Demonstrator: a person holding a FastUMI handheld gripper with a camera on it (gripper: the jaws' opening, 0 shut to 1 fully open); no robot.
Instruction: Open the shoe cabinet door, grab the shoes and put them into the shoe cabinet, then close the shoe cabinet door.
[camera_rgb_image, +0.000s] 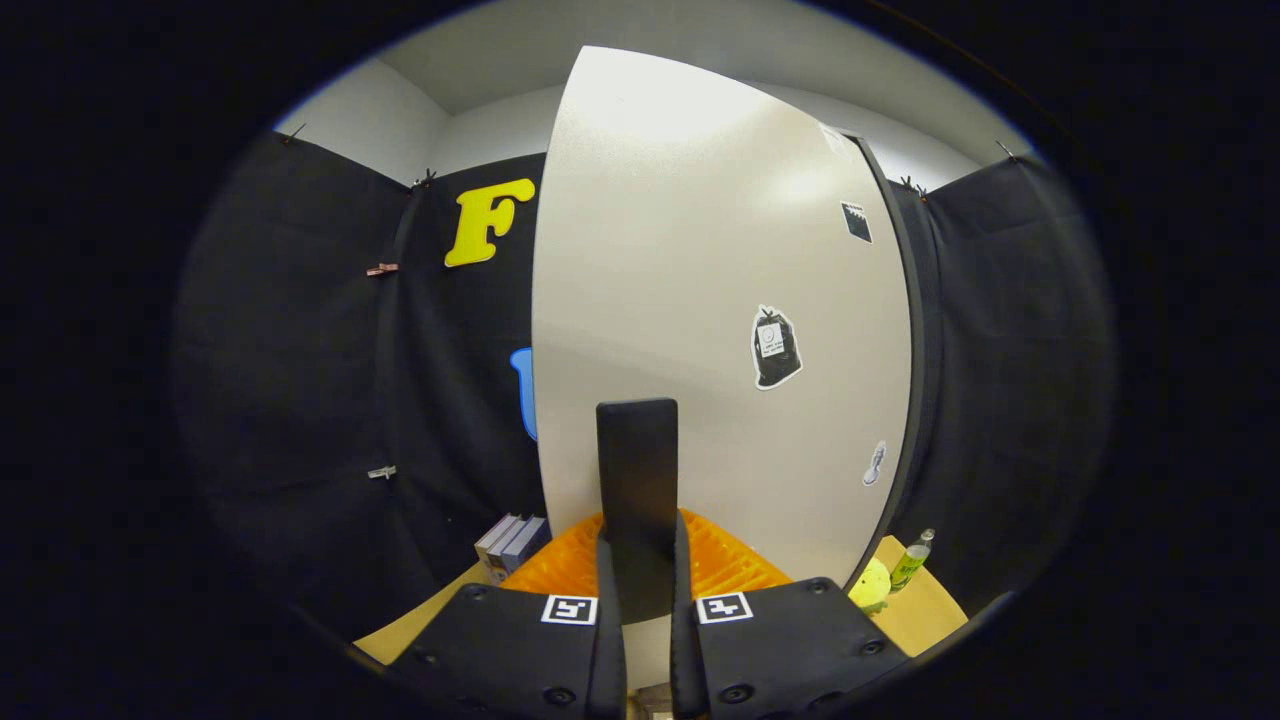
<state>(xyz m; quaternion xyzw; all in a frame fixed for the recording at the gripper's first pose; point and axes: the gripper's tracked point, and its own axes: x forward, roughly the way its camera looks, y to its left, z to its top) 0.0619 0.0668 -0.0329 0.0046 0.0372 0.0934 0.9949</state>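
Tongs (637, 585) closed, both fingers (607, 600) pinching the handle (637, 480).

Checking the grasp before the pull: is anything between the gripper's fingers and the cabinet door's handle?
Nothing visible: the gripper is shut on the flat black door handle of the pale speckled cabinet door.

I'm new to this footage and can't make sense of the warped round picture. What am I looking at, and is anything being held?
The camera rides on a hand-held gripper and looks forward along its two fingers, so the lens bends everything. Its jaws are closed on the dark upright handle of the pale cabinet door, which bears a few stickers. Behind the handle sits something orange and ribbed; I cannot tell what it is. Left of the door, small boxes stand on the tan surface. To the right are a bottle and a yellow-green round object. Black cloth walls surround the booth.
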